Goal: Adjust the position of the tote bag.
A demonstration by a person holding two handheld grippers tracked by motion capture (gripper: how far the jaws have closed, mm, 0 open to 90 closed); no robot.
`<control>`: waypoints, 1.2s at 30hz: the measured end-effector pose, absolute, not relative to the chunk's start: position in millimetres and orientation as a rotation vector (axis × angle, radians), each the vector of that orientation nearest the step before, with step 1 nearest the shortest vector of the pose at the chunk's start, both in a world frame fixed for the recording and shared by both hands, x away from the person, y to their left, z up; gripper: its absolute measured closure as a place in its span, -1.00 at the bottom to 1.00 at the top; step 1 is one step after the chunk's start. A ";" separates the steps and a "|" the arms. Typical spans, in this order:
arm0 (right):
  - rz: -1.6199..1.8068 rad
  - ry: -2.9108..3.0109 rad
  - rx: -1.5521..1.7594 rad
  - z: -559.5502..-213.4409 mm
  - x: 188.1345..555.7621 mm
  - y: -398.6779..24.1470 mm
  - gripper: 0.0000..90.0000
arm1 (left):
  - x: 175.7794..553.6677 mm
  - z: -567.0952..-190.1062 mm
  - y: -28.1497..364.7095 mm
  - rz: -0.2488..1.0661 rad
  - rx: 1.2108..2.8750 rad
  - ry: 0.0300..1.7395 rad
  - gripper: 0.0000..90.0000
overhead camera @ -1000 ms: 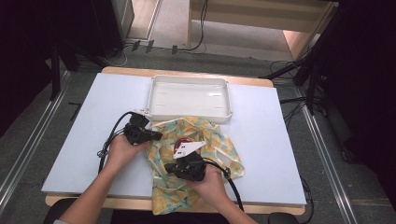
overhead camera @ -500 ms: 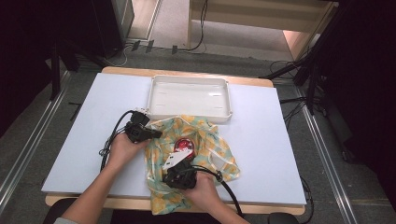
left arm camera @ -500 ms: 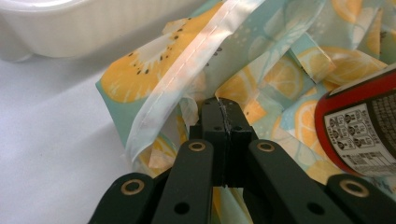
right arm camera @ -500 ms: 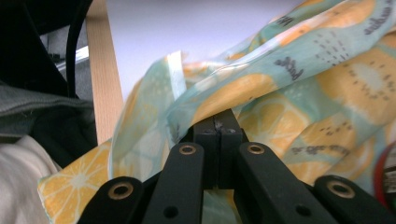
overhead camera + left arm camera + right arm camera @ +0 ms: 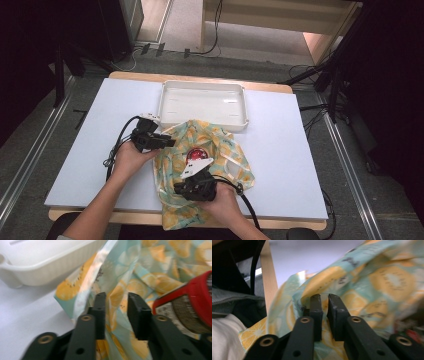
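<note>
Handling the lemon-print bag (image 5: 220, 150) calls for edge pinches, since it looks thin, floppy and slick. It lies on the table (image 5: 90, 150) before the white tray (image 5: 200, 102). Left tongs (image 5: 116, 305), just opening, straddle its rim unclamped; right tongs (image 5: 324, 305), also parting, sit at its near fold

One tabletop (image 5: 280, 150) carries everything here. On it sits one white tray (image 5: 202, 102) and one bag (image 5: 225, 150) printed with yellow fruit slices on pale blue. One round thing with a red rim (image 5: 196, 154) lies on the bag. Two claws are at work, the left claw (image 5: 167, 143) and the right claw (image 5: 181, 188), held by two hands.
</note>
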State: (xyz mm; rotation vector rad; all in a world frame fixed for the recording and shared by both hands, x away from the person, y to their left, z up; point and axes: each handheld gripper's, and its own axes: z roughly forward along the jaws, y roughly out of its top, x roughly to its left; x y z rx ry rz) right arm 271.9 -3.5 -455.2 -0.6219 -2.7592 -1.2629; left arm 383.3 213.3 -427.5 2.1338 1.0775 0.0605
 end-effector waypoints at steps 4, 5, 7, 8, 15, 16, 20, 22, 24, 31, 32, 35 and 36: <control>-1.310 -2.731 -0.671 -443.5 274.0 -17.5 0.60 | 375.7 -417.8 214.8 0.065 2.125 1.055 0.27; -1.309 -2.728 -0.674 -441.5 274.5 -19.6 0.56 | 374.0 -415.7 214.6 0.060 2.113 1.047 0.26; -1.325 -2.726 -0.692 -435.3 273.7 -25.3 0.50 | 370.4 -410.7 213.0 0.065 2.110 1.028 0.24; -1.339 -2.727 -0.693 -432.0 273.5 -28.2 0.49 | 368.5 -408.3 211.9 0.065 2.111 1.018 0.24; -1.440 -2.731 -0.751 -403.6 277.0 -60.8 0.91 | 354.1 -398.5 203.7 0.045 2.105 0.959 0.71; -1.450 -2.734 -0.768 -402.5 280.1 -66.4 0.92 | 352.2 -398.4 203.3 0.038 2.107 0.949 0.78; -1.462 -2.739 -0.865 -402.4 291.5 -87.5 1.00 | 344.8 -403.0 200.7 0.007 2.122 0.937 0.98; -1.470 -2.732 -0.927 -401.5 299.4 -98.8 1.00 | 341.6 -404.4 198.3 0.005 2.135 0.935 1.00; -1.479 -2.722 -0.974 -401.9 308.3 -106.2 1.00 | 339.7 -405.1 196.6 0.001 2.138 0.928 1.00; -1.360 -2.721 -1.070 -410.7 342.9 -108.1 1.00 | 333.8 -417.5 187.9 -0.018 2.166 0.934 1.00; -1.360 -2.721 -1.070 -410.7 342.9 -108.1 1.00 | 333.8 -417.5 187.9 -0.018 2.166 0.934 1.00; -1.329 -2.693 -1.075 -423.2 349.6 -103.2 1.00 | 330.5 -424.4 186.0 -0.020 2.169 0.937 1.00; -1.329 -2.693 -1.075 -423.2 349.6 -103.2 1.00 | 330.5 -424.4 186.0 -0.020 2.169 0.937 1.00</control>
